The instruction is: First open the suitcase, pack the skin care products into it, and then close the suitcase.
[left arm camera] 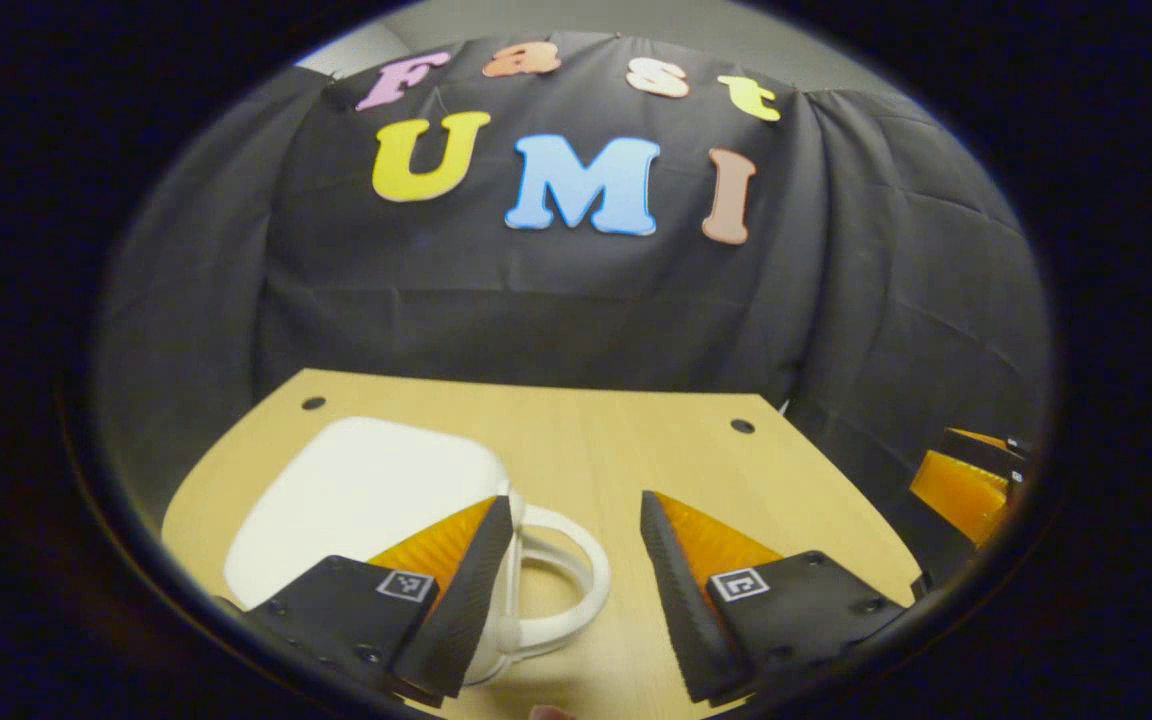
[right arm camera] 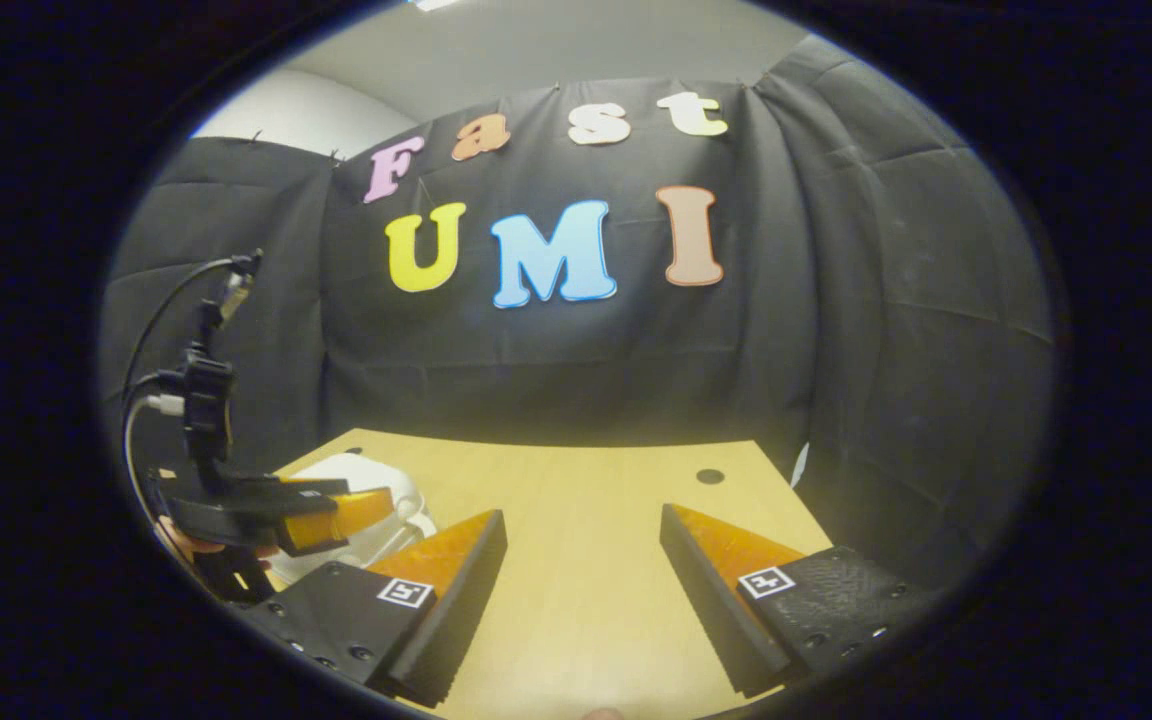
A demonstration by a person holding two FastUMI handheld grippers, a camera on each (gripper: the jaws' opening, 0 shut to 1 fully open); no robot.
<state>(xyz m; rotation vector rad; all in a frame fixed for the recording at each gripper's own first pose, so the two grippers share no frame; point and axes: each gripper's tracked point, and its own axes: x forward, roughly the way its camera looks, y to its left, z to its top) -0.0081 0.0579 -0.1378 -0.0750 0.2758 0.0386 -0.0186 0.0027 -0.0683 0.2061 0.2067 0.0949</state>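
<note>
We see white suitcase (left arm camera: 366,495) lying shut near table (left arm camera: 626,440) left edge, handle toward centre. Left gripper (left arm camera: 576,560) wide open, empty, over handle. Right gripper (right arm camera: 584,575) wide open, empty, above bare tabletop. We judge opening not begun; everything left.
</note>
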